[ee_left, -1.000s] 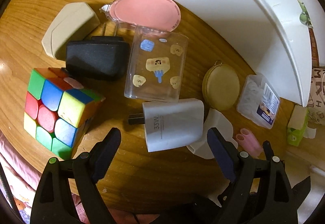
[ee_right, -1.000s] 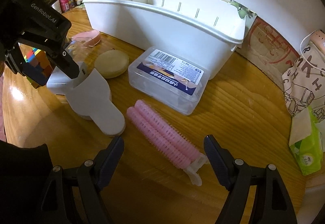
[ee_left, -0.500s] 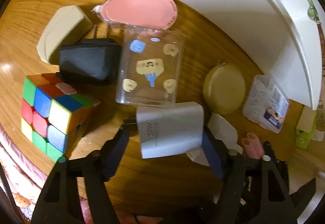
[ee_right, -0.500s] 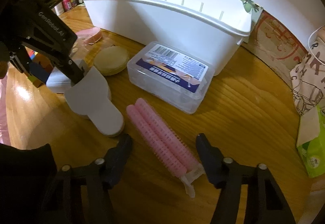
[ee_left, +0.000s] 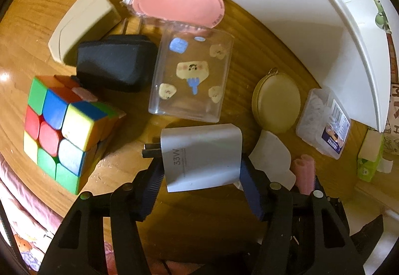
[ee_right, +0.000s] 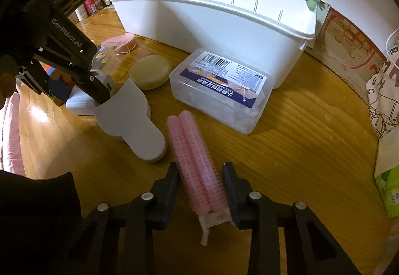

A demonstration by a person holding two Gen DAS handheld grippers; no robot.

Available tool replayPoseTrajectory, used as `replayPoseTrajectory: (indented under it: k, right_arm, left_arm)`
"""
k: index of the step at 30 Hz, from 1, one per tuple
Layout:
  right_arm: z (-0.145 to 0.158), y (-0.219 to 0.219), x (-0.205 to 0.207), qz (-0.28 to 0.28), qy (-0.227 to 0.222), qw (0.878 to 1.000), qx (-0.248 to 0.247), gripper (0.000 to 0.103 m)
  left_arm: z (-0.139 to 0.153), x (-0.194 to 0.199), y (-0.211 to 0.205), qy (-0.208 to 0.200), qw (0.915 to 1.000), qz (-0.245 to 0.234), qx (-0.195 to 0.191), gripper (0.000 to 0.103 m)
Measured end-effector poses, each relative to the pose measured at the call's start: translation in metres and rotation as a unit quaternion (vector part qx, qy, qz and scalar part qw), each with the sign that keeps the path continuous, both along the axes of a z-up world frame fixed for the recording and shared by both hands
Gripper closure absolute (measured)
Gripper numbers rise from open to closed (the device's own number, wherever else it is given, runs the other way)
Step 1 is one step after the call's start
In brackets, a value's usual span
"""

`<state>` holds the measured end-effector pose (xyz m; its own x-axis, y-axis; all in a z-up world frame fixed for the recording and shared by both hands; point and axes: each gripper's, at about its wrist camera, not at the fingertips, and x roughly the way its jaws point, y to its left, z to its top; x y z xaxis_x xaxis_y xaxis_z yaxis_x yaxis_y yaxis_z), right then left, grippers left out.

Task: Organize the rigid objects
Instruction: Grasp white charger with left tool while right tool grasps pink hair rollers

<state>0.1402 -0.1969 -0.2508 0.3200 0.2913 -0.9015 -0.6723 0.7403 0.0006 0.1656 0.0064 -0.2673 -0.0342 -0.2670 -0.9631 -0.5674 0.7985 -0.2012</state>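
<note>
My left gripper (ee_left: 199, 167) is shut on the white 33W charger (ee_left: 202, 155), which rests on the wooden table; both pads touch its sides. My right gripper (ee_right: 200, 172) is closed around the pink hair rollers (ee_right: 194, 160) on the table, its jaws at both sides of them. The left gripper also shows in the right wrist view (ee_right: 99, 93). The white basket (ee_right: 224, 15) stands behind; it also shows in the left wrist view (ee_left: 311, 0).
On the table lie a Rubik's cube (ee_left: 64, 130), black charger (ee_left: 114, 65), beige box (ee_left: 82, 23), pink lidded case (ee_left: 179, 5), clear patterned box (ee_left: 192, 78), round tan case (ee_left: 275, 105), clear floss-pick box (ee_right: 219, 88) and white flat piece (ee_right: 134, 123). Green tissue pack (ee_right: 389, 190) at right.
Both grippers moved forward and closed: the left onto the white charger, the right around the pink hair rollers.
</note>
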Motion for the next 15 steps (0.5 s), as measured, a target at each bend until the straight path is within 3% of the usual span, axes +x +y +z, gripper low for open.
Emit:
replayPoseTrajectory:
  k: [5,15]
  right_arm:
    - [0.0,0.001,-0.007,0.01,0.007,1.0,0.0,0.075]
    - [0.004,0.007,-0.022,0.022,0.007,1.0,-0.001,0.076]
  left_arm:
    - [-0.002,-0.008,0.003,-0.001,0.9999,0.007,-0.011,0.041]
    - [-0.005,-0.035,0.0,-0.001,0.9997,0.007,-0.023,0.041]
